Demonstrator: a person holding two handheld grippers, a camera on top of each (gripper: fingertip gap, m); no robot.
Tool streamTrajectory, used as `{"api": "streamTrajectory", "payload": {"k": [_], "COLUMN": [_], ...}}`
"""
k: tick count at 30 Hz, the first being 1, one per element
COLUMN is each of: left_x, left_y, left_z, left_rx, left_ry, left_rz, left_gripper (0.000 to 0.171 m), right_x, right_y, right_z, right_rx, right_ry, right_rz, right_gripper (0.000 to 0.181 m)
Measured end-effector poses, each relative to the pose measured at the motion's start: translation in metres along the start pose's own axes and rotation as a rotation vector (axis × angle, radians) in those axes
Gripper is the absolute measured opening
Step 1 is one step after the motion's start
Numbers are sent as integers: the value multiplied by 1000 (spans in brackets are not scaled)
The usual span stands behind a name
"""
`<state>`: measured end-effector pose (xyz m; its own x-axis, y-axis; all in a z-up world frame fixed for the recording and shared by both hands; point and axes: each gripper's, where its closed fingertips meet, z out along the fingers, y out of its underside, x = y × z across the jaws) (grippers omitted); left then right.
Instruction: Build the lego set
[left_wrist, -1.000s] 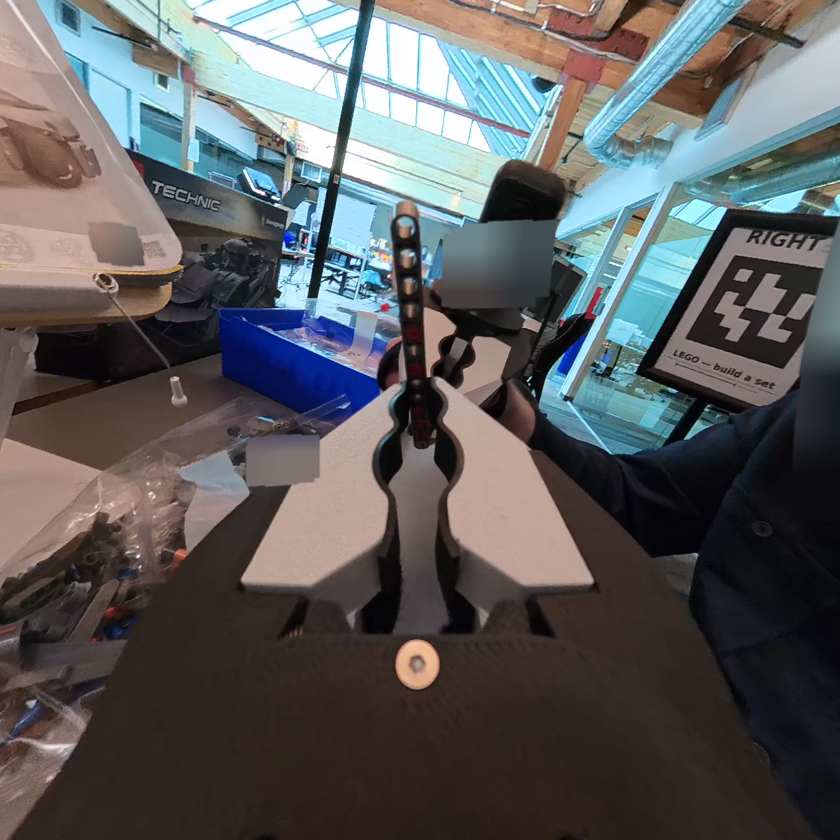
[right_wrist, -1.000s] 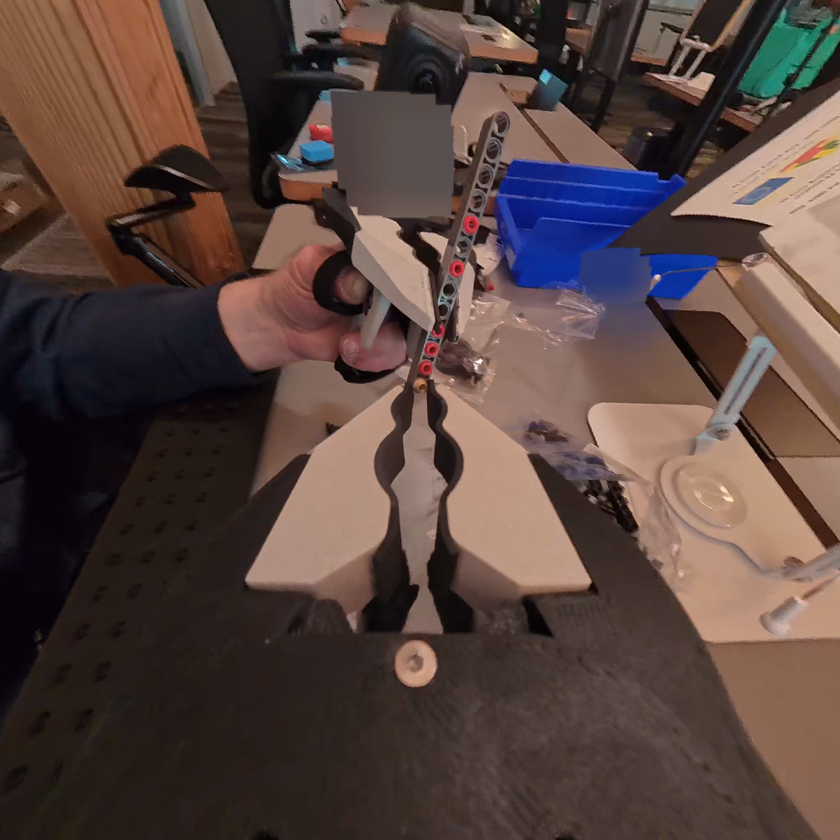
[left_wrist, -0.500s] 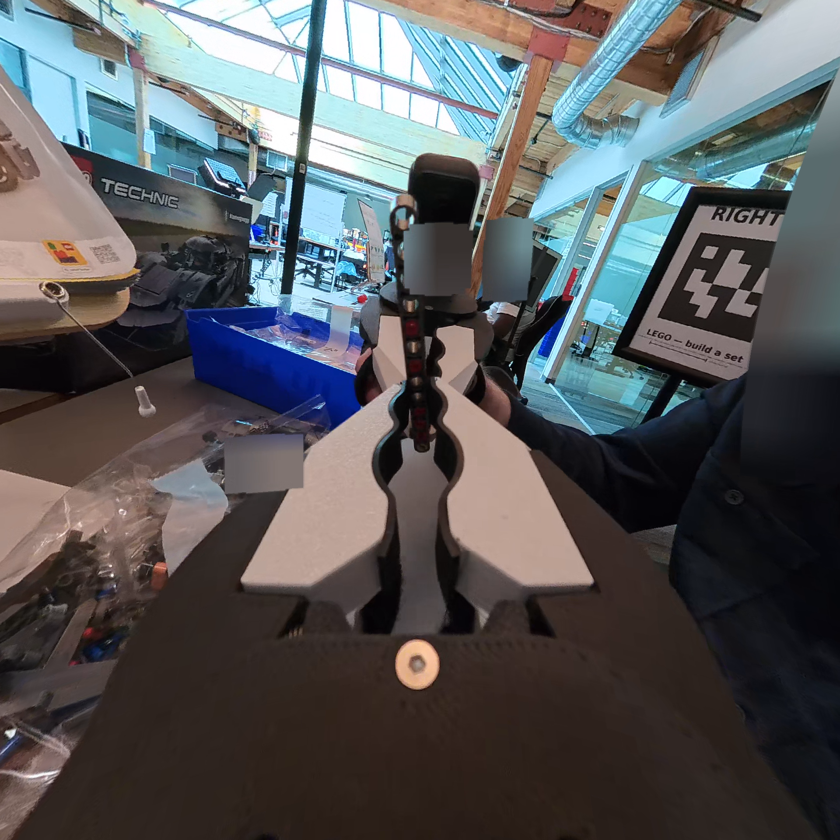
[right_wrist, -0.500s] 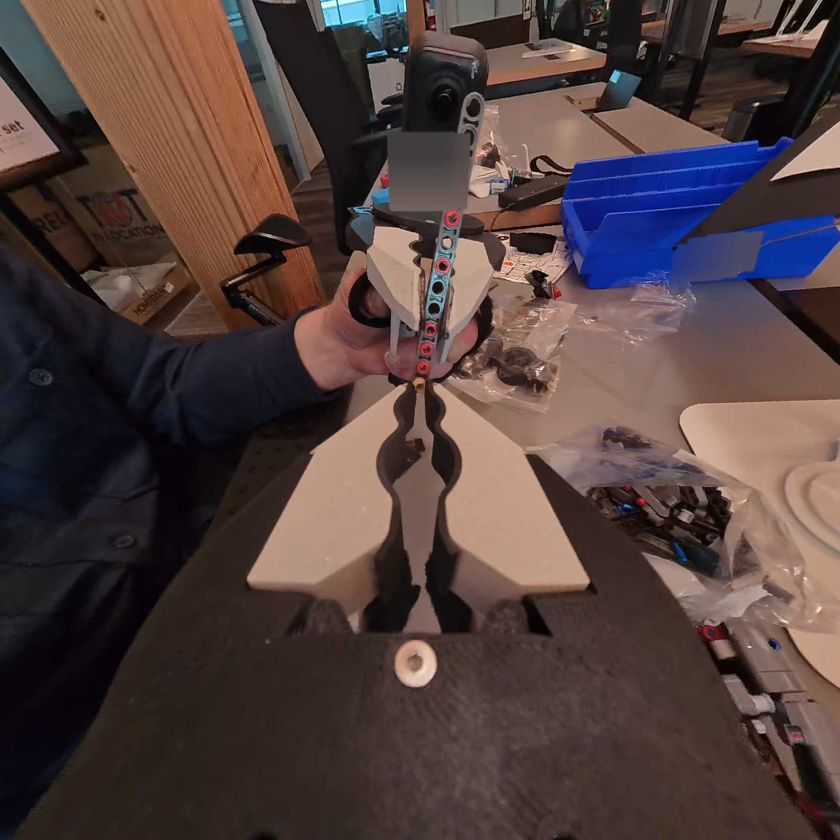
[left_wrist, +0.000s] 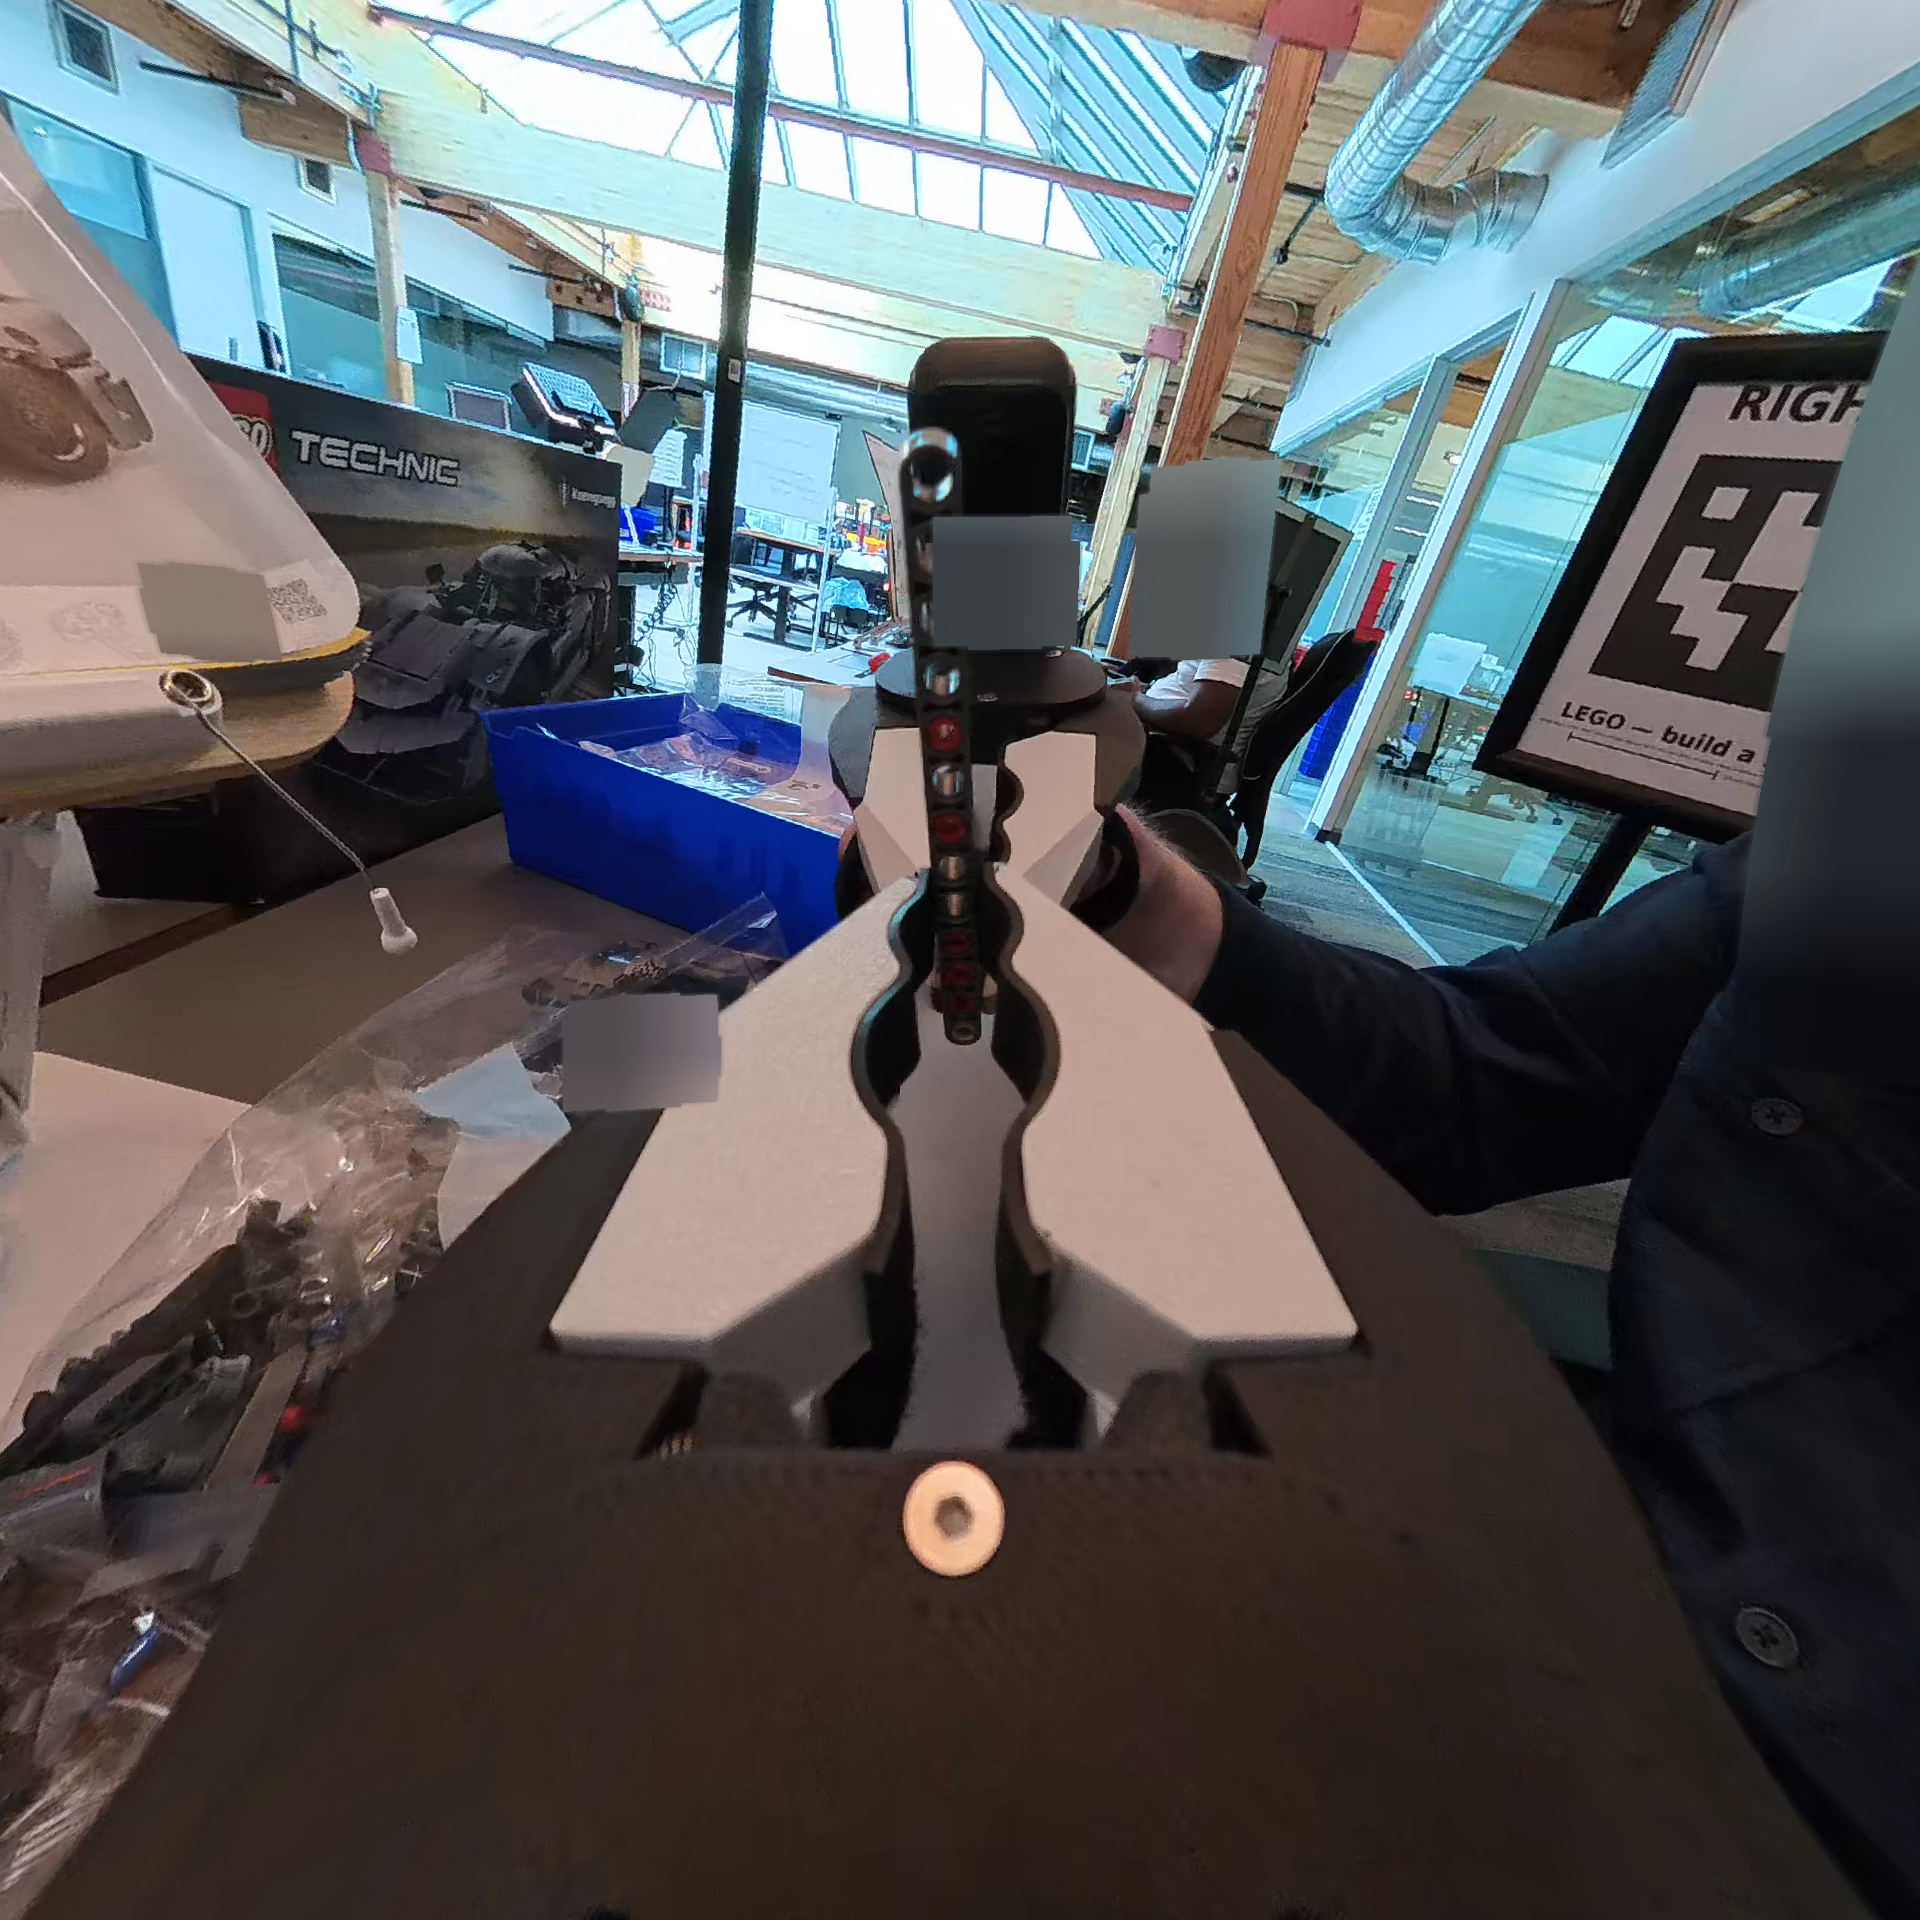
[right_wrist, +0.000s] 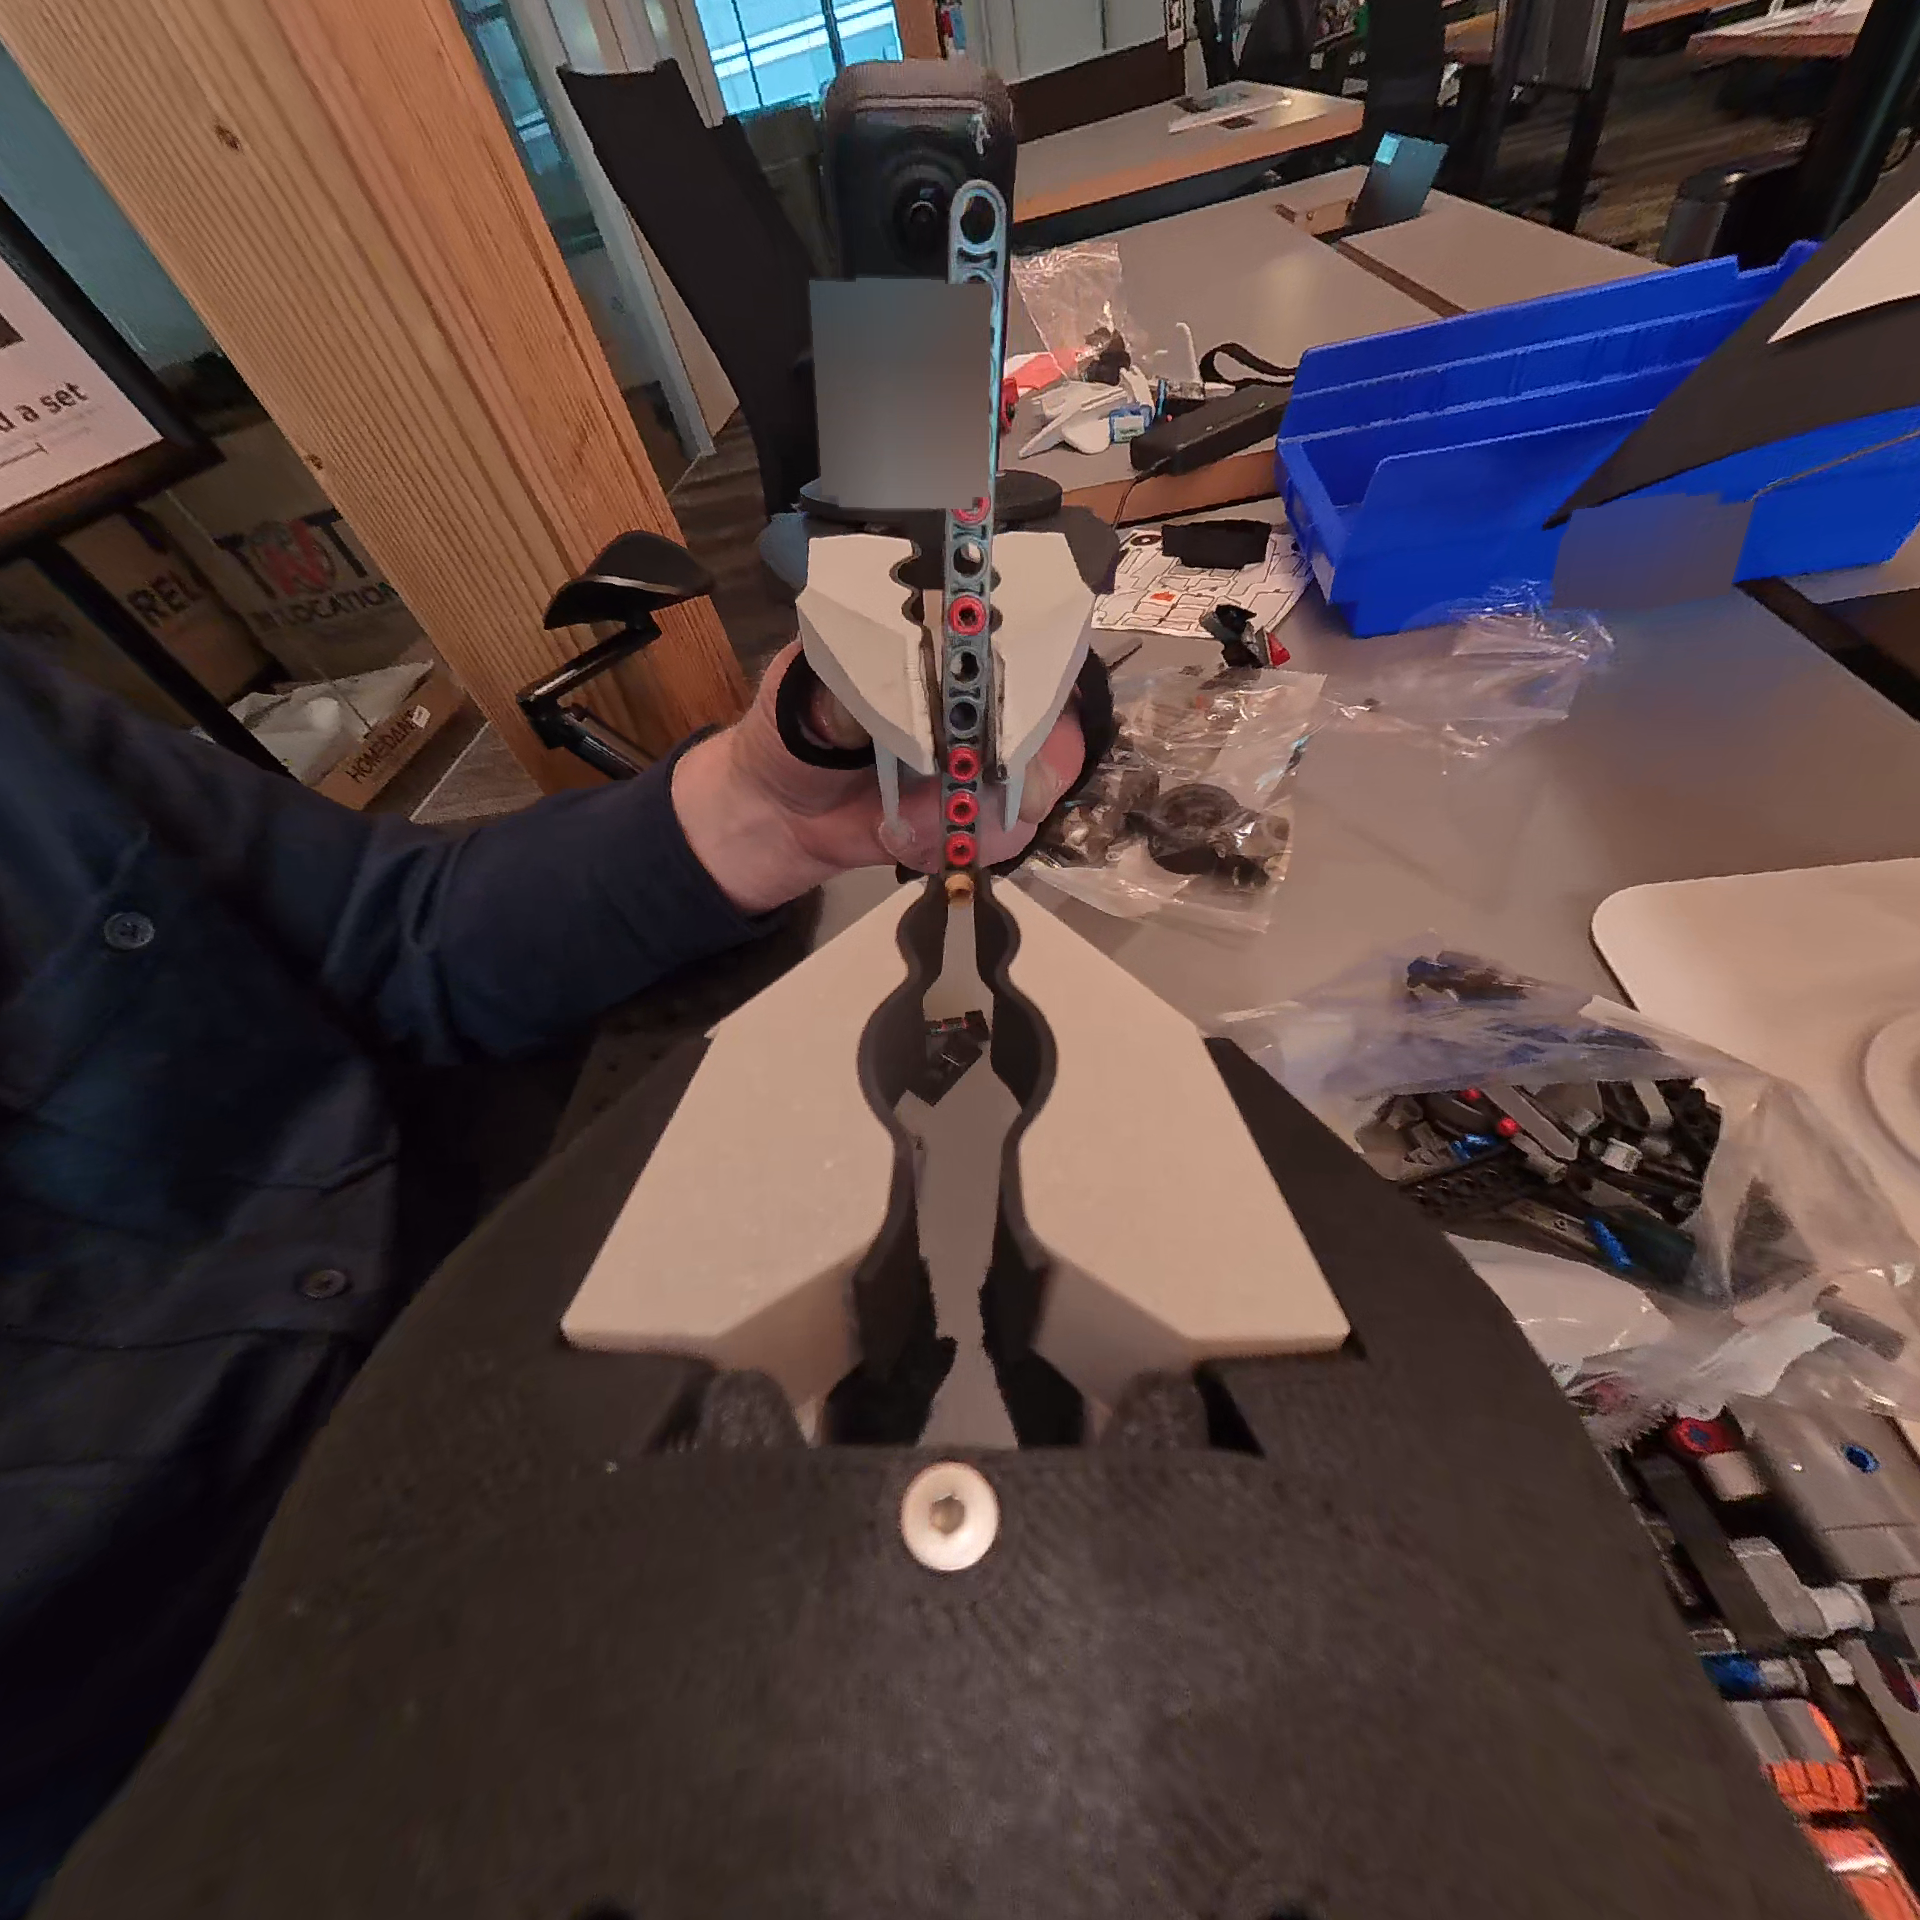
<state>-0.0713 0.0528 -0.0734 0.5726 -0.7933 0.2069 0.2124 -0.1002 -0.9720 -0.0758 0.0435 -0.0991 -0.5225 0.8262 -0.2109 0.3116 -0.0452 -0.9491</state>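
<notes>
Held part: a long grey Lego Technic beam with a row of holes, several plugged by red pins, stands nearly upright in the air above the desk.
Left gripper: its white fingers are pressed together on the lower stretch of the beam; in the right wrist view the same tool sits opposite, a hand wrapped round its grip.
Right gripper: fingertips nearly together on a small tan pin; the pinch itself looks firm, but the contact is tiny and I judge rather than see it.
Key relation: the tan pin sits just below the beam's lowest red pin, at the bottom end; whether it touches the last hole I cannot tell. The beam's long axis runs up and away from the right fingertips, so the right side is the working one and the left merely steadies.
Judgement: the pin must line up square with the end hole before any push.
Hidden: a blur patch covers the beam's upper middle in both views; the beam's bottom hole is too small to read.
Unclear: a dark small piece shows lower in the right gap, held or lying beyond, undetermined.
Surroundings: clear plastic bags of loose parts on the grey table; a blue plastic bin behind.
</notes>
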Motion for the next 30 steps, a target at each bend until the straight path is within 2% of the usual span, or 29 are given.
{"api": "streamTrajectory", "payload": {"k": [5, 13, 20, 28, 30], "left_x": [1, -2, 0, -4, -23], "left_y": [0, 2, -5, 8, 35], "left_z": [0, -5, -8, -7, -9], "left_rx": [1, -45, -15, -157, -334], "left_ry": [5, -49, -62, -184, -295], "left_rz": [5, 43, 79, 248, 320], "left_gripper": [4, 5, 5, 5, 5], "right_x": [0, 4, 2, 7, 5], "right_y": [1, -2, -17, -19, -39], "right_z": [2, -3, -9, -14, -31], "right_rx": [10, 1, 97, 142, 248], "right_ry": [-30, 45, 46, 48, 34], "right_rz": [42, -11, 4, 52, 73], "right_gripper": [1, 1, 0, 0, 0]}}
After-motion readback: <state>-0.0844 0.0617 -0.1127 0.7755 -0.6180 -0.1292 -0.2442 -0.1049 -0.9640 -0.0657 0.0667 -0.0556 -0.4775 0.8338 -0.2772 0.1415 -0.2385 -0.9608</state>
